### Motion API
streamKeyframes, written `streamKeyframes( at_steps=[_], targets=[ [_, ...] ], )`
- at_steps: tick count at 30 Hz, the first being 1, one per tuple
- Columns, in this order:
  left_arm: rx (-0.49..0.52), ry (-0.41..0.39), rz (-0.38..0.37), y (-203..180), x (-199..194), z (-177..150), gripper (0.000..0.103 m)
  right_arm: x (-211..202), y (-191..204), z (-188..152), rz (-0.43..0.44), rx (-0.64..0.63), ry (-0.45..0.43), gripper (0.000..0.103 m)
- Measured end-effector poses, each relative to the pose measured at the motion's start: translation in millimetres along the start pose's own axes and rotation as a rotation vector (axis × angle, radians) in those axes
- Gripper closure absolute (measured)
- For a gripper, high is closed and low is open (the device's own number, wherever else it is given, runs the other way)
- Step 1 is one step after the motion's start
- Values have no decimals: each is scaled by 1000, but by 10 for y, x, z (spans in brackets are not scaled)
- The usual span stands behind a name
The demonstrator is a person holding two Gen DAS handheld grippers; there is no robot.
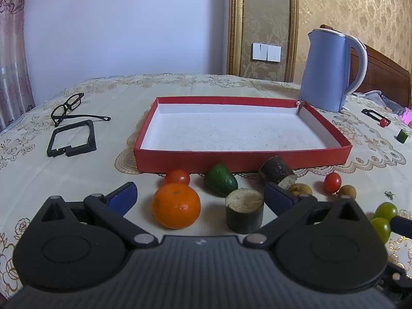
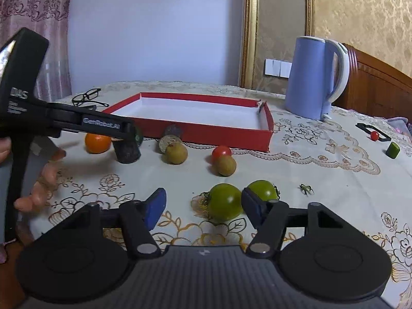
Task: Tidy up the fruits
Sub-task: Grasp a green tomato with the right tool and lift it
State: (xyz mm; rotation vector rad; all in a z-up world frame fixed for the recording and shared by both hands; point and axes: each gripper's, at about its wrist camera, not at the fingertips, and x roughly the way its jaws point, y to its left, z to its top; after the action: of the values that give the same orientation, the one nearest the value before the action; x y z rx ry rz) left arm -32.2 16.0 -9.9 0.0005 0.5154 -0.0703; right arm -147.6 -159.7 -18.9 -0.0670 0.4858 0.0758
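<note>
A red tray (image 1: 242,158) with a white floor stands mid-table; it also shows in the right wrist view (image 2: 206,131). In front of it lie an orange (image 1: 176,205), a red tomato (image 1: 177,177), a green avocado (image 1: 221,183), two dark sugarcane pieces (image 1: 244,213) (image 1: 276,172), brown longans (image 1: 300,190) and another red tomato (image 1: 332,182). My left gripper (image 1: 200,195) is open, with the orange and a cane piece between its fingers. My right gripper (image 2: 203,209) is open around a green tomato (image 2: 225,202); a second green tomato (image 2: 264,190) lies behind its right finger.
A blue kettle (image 1: 327,70) stands behind the tray's right corner. Glasses (image 1: 69,106) and a black frame (image 1: 72,139) lie at the left. A small red tomato in a black frame (image 2: 374,135) and a green chunk (image 2: 392,149) lie at the right. A loose stem (image 2: 305,189) lies nearby.
</note>
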Motion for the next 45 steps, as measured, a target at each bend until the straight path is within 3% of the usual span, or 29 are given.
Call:
streamKeyframes(
  at_steps=[7,45],
  targets=[
    [-7,-3,-34,4,-42,9,0,58,-24,47,-19,11,19,39],
    [-33,6,-40,71,-114,-11,0,181,57,97,-64,-26,54,39]
  ],
)
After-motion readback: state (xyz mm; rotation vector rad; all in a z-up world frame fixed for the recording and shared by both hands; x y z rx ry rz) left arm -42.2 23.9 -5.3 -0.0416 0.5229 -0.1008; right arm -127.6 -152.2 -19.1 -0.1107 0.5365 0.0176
